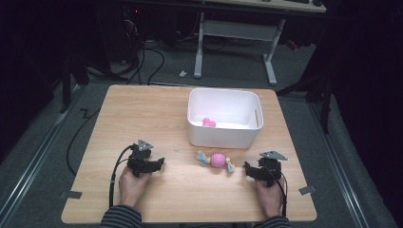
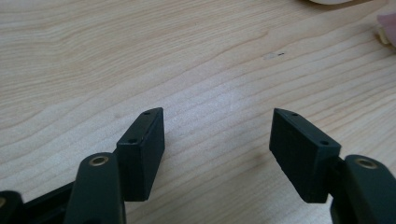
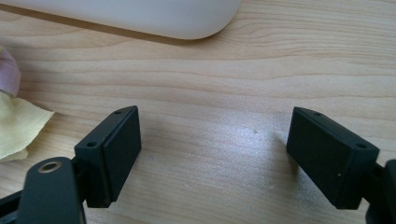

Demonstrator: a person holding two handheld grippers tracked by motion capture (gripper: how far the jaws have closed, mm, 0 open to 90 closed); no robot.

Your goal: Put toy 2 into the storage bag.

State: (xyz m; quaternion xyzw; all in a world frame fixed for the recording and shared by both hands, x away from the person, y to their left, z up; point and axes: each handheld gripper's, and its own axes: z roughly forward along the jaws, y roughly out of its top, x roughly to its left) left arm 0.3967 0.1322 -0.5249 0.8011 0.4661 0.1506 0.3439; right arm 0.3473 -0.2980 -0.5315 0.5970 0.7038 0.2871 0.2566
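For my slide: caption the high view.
Two open grippers flank a candy-shaped toy before a white bin.

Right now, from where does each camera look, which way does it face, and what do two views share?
High view: above the person's side, facing forward and down on the table; hands, left tool, right tool, candy-shaped toy, white bin.
Left gripper view: on the left tool, looking along its open jaws at bare wood.
Right gripper view: on the right tool, jaws open, facing the bin.
Shared: both gripper views catch the toy's edge.

toy cut off at frame edge, bin top cropped, pink obj in bin too small to ID
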